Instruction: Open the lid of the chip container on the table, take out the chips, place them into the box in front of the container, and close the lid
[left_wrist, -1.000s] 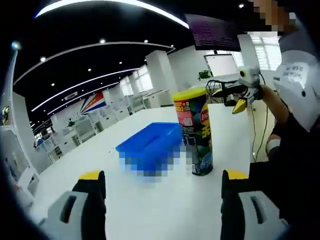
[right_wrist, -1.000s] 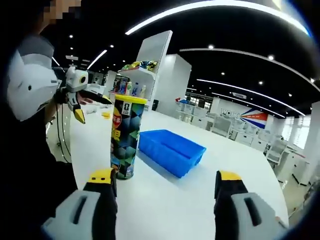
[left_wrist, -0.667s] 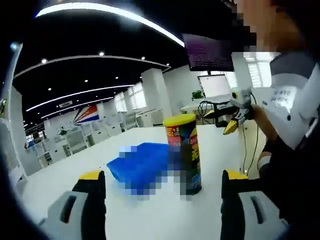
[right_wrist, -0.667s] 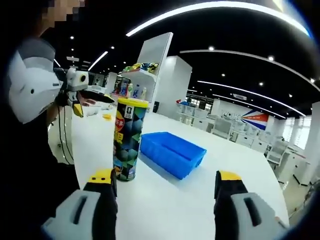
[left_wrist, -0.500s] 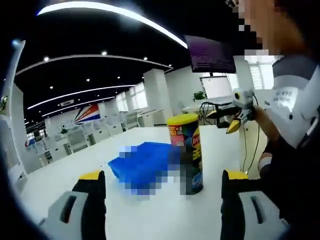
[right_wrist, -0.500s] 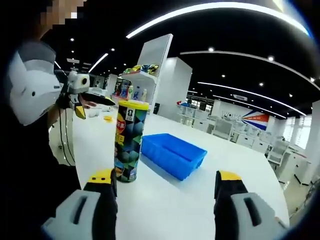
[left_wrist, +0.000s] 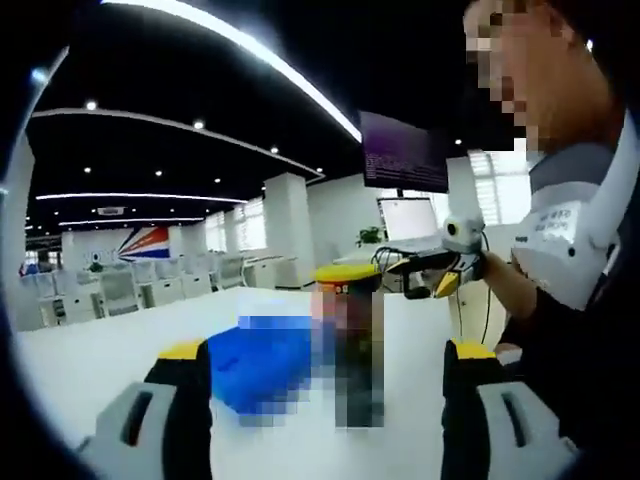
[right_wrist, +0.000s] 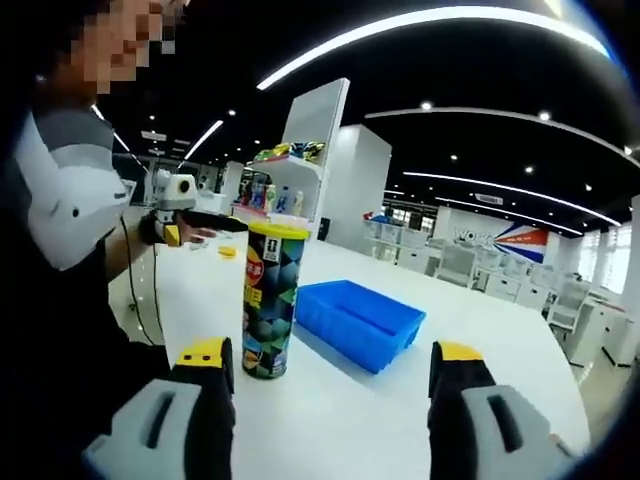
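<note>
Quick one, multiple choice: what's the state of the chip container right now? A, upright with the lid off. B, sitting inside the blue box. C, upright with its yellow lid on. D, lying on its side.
C: the chip container stands upright on the white table with its yellow lid on, beside the blue box.

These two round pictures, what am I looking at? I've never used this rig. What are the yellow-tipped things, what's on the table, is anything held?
A person holds a two-jaw gripper in each hand, each carrying a camera. The left gripper rises from the bottom of the left gripper view, the right gripper from the bottom of the right gripper view. Both are open and hold nothing. On the white table stands a chip can, its yellow lid on, beside a blue box.
</note>
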